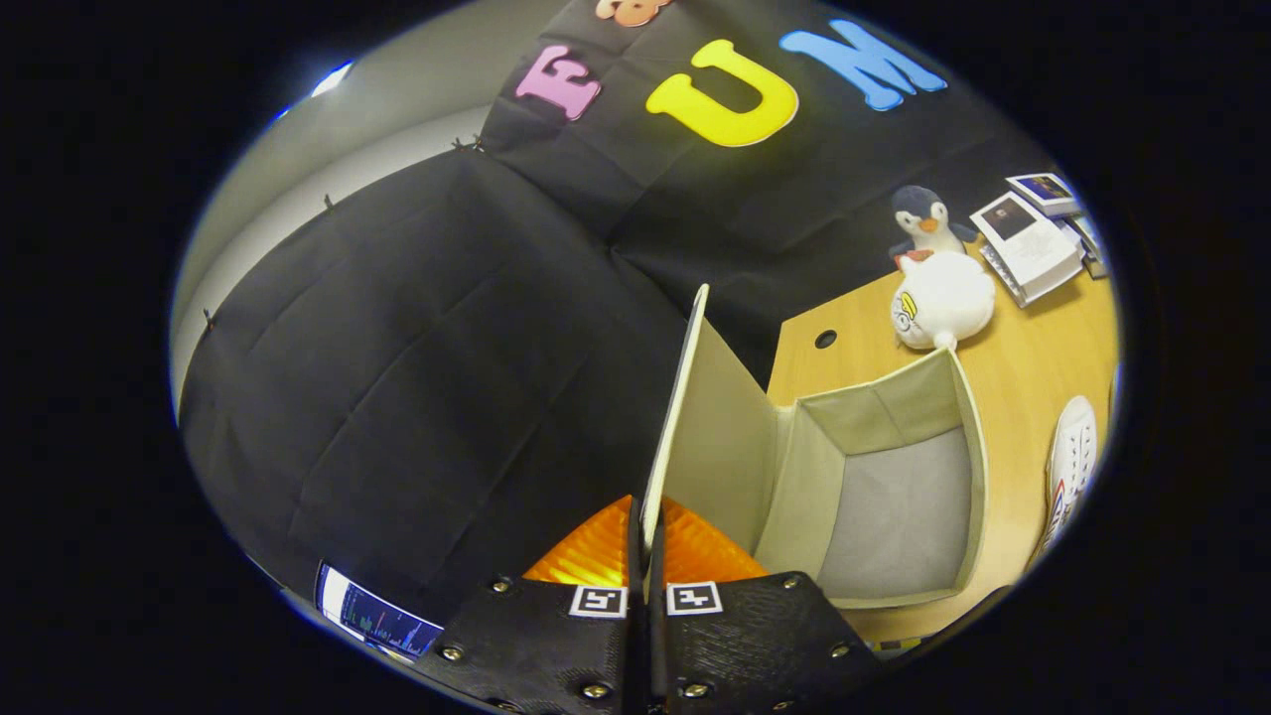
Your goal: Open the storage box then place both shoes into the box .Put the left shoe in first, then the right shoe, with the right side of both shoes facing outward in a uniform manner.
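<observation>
Open box mouth, lid raised

The beige fabric storage box (894, 477) gapes, seemingly unobstructed inside; its upright lid (685, 417), pinched in the gripper (647, 541), walls off one side.

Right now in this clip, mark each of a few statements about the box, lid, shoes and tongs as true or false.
1. The tongs are shut on the box's lid. True.
2. The storage box already holds a shoe. False: its inside is bare.
3. A white shoe lies on the desk beside the box. True.
4. The lid lies flat, closing the box. False: it stands raised on edge.
</observation>
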Motion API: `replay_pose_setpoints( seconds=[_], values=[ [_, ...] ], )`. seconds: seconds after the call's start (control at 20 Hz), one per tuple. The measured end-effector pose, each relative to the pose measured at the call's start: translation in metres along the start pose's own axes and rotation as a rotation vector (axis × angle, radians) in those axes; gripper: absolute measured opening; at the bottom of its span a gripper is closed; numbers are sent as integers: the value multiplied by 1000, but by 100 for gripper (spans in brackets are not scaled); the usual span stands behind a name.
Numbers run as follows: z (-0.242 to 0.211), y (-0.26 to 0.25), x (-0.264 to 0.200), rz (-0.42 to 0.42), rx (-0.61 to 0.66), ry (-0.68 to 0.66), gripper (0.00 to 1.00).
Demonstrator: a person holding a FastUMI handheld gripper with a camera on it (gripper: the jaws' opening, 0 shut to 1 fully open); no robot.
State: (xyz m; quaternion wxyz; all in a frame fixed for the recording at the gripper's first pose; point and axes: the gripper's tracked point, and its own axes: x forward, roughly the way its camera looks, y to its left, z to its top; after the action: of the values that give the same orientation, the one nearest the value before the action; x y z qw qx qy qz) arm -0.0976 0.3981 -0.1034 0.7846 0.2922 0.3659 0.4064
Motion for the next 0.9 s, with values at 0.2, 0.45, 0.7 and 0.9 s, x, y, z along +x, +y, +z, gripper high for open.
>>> replay_pose_setpoints(
  seconds=[0.2,0.45,0.7,0.9],
  values=[
    [-10,29,22,30,-109,30,15],
    [-19,46,43,43,-250,40,77],
    [0,27,33,-12,-322,-17,97],
    [28,-16,3,-128,-383,-70,97]
  ],
)
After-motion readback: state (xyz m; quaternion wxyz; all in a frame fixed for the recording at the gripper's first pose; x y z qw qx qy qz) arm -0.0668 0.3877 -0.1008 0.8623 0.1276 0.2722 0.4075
